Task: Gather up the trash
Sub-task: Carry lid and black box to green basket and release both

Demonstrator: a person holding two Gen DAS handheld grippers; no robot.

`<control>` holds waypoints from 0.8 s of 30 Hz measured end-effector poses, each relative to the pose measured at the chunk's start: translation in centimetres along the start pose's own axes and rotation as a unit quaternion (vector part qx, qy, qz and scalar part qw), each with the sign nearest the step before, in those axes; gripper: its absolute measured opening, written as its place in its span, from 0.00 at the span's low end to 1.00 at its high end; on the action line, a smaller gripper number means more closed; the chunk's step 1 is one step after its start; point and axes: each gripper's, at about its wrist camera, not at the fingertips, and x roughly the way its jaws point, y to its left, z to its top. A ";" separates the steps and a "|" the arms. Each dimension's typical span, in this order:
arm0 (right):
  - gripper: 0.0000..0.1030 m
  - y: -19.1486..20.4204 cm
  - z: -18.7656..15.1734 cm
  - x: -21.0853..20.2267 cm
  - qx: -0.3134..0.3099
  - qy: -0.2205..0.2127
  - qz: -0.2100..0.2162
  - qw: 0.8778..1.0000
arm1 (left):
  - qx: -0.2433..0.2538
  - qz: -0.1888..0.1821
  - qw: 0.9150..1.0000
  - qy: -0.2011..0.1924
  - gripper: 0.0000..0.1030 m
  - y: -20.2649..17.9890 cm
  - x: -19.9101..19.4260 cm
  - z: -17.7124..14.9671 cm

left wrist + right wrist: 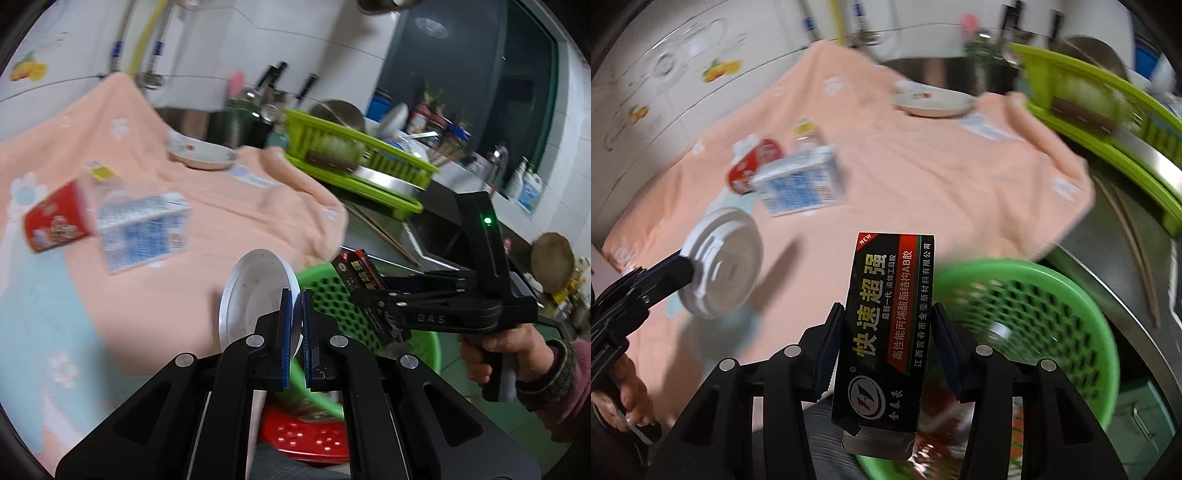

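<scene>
The right claw [886, 343] holds a tall black glue box [886, 332] tight. The left claw [295, 325] pinches a round white lid [255, 291] by its edge.

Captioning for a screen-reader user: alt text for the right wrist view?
The right tongs grip a black glue box beside a green perforated basket. At left, the left tongs pinch a white lid over a peach cloth holding cartons.

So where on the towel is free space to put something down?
Bare towel lies between the cartons and the plate, and in front of the cartons up to the green basket. It is crowded around the cartons and bottle.
</scene>
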 end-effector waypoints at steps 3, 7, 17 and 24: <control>0.45 -3.0 -1.1 -0.5 0.010 -0.003 -0.029 1.000 | 0.008 -0.019 1.000 0.015 0.04 -1.8 1.8 -0.3; 0.45 -5.7 -2.3 -0.7 0.026 -0.001 -0.044 0.999 | 0.012 -0.038 0.999 0.034 0.04 -3.5 3.9 -0.9; 0.46 -9.8 -4.8 0.2 0.052 0.013 -0.062 0.997 | 0.018 -0.058 0.994 0.087 0.04 -6.1 8.8 -2.6; 0.46 -11.4 -5.5 0.7 0.067 0.021 -0.058 0.996 | 0.018 -0.064 0.992 0.107 0.04 -7.2 10.6 -3.3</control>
